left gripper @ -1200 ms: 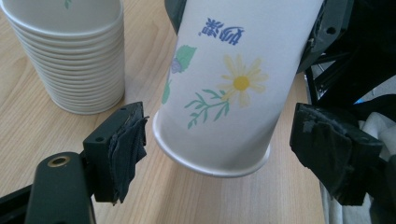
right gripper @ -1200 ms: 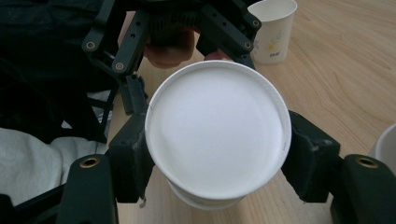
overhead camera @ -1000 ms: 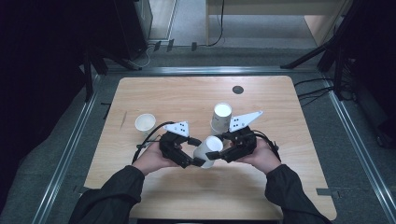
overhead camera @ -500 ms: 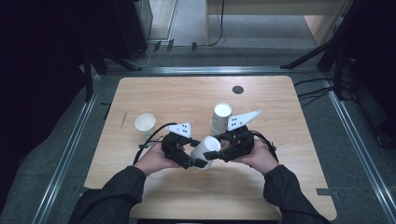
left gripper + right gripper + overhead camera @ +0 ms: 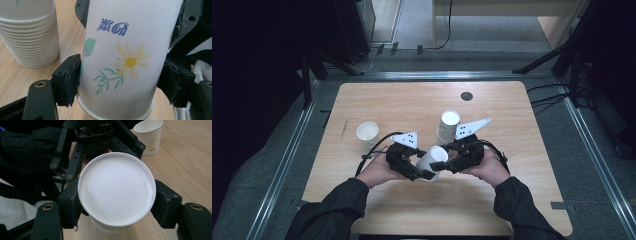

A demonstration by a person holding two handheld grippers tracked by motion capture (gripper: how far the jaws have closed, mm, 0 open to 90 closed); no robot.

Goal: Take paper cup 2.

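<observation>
A white paper cup [image 5: 432, 156] with a flower print [image 5: 130, 37] lies on its side above the table's front middle, held between both grippers. My left gripper [image 5: 424, 167] comes from the left; its jaws have just been closing and its pads [image 5: 72, 77] now press the cup's wall on both sides. My right gripper [image 5: 439, 162] comes from the right and is shut on the same cup. In the right gripper view the cup's round white end [image 5: 115, 185] faces the camera between the pads [image 5: 165, 205].
An upside-down stack of paper cups [image 5: 448, 125] stands just behind the grippers, close by in the left gripper view [image 5: 27, 32]. A single upright cup [image 5: 367, 132] stands to the left. A dark round hole [image 5: 466, 96] marks the wooden table [image 5: 512, 210] at the back.
The left gripper's jaws have narrowed onto the cup. Both hands and the cup stay in the same spot, and the right grip looks the same.
</observation>
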